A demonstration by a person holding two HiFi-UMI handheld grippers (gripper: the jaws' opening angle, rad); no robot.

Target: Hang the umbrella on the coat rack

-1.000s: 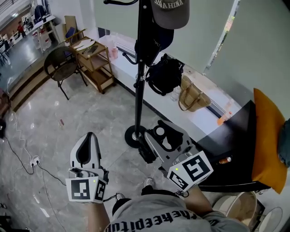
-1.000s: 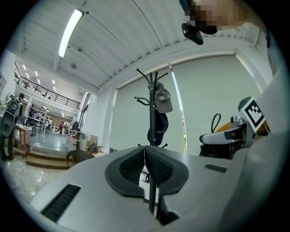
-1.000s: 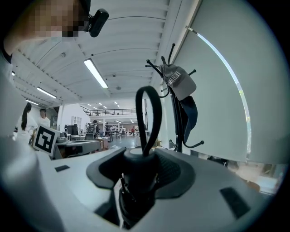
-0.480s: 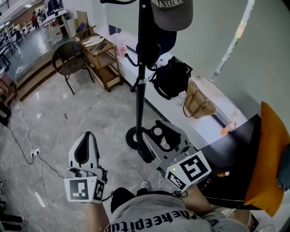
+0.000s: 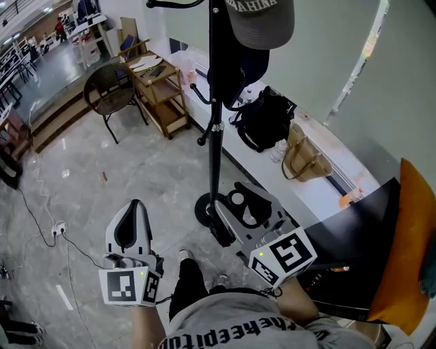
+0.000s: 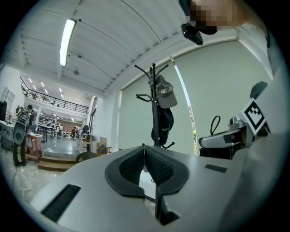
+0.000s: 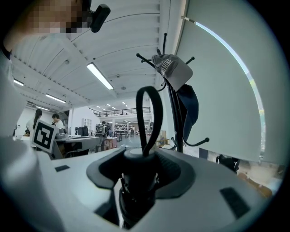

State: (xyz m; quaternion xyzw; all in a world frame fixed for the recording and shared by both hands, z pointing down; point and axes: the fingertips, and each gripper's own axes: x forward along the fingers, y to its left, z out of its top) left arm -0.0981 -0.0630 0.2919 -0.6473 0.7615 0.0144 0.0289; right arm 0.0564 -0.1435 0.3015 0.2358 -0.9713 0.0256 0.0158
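Umbrella (image 7: 136, 181) folded, clamped in right gripper (image 7: 140, 165); long axis roughly upright, strap loop (image 7: 149, 113) sticking up past the jaws.

Left gripper (image 6: 145, 161): jaws together, nothing between them, held low and left of the rack, well apart from it. Open floor in front of it.

Rack pole (image 5: 215, 136) ahead and just left of right gripper's line, base (image 5: 203, 208) near the jaw tips. Two bare hooks (image 5: 194, 88) on the pole's left side. One more bare low hook (image 7: 201, 142) to the pole's right in the right gripper view. Upper hooks carry caps (image 5: 259, 20).

Right gripper nearer, so the move is likely up and forward, loop over a bare hook.

Right of it: bags (image 5: 266, 119) on the ledge and a black table (image 5: 354, 232) close by, so less room that side.
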